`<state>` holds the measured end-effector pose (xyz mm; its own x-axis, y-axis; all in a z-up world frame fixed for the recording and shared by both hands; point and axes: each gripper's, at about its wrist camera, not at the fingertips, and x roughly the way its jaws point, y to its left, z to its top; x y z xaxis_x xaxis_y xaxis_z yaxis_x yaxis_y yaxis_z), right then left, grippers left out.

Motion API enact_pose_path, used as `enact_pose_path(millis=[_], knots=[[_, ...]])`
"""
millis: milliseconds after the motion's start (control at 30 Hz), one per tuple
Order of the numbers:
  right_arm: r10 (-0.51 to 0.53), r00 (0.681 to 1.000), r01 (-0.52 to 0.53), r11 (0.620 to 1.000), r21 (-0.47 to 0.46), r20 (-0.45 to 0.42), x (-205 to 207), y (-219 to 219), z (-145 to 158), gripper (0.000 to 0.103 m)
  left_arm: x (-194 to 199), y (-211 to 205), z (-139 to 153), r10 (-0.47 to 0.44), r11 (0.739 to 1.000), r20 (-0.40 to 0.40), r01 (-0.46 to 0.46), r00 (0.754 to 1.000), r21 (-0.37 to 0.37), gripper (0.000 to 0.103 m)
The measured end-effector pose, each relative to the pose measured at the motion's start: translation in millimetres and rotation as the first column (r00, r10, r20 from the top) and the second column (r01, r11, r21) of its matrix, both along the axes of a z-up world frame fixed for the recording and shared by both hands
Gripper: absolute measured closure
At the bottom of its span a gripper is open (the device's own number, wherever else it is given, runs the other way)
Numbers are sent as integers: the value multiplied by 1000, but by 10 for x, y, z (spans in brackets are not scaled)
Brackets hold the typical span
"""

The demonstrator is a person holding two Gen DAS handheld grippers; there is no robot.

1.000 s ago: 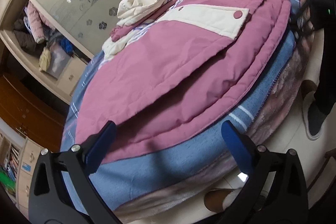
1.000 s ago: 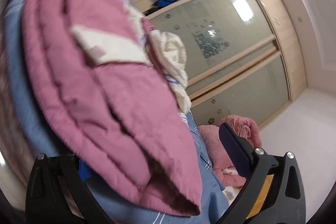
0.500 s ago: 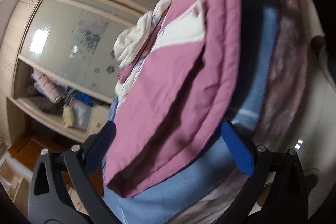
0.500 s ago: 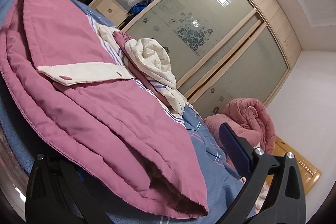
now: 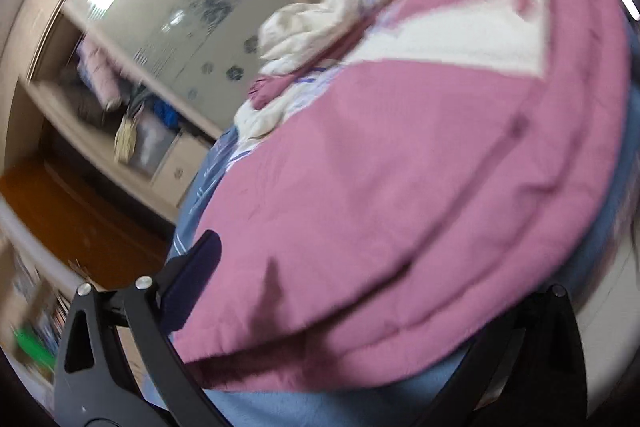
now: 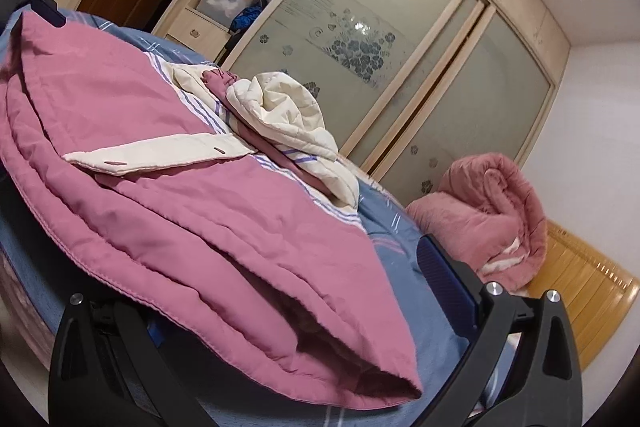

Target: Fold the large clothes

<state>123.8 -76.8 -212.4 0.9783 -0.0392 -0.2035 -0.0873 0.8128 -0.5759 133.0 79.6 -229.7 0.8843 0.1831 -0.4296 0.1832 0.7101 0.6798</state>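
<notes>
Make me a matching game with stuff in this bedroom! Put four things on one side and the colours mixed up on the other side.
Things:
1. jacket
2. bed cover
3. hood
4. floor mat

Colours:
A. cream
B. yellow-orange
C. pink
D. blue

Right pairs: 1-C, 2-D, 3-A, 4-B
</notes>
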Motion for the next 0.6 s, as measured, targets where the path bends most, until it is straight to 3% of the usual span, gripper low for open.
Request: enact_pose_path(millis=[167,233,333,433,467,533,600], knots=[[-41,998,41,999,-3,-47,122,17,-90,1,80,60,129,5,978,-40,-13,999,-210,5],[-45,997,47,999,23,-63,178,4,-84,1,147,93,141,12,950,-92,-40,996,-311,15],[-50,996,54,997,48,-75,242,6,-74,5,188,95,156,23,925,-115,-64,993,-374,25],[-49,992,59,995,80,-116,327,10,-77,28,211,110,182,46,902,-126,-95,991,-422,35],[-49,989,62,994,90,-143,370,13,-89,40,219,124,195,52,891,-130,-105,990,-442,37],[-44,979,69,990,121,-197,446,1,-112,60,242,175,228,80,852,-153,-147,985,-502,38],[-43,970,81,984,155,-238,503,-18,-130,74,259,203,241,97,830,-177,-178,979,-528,42]])
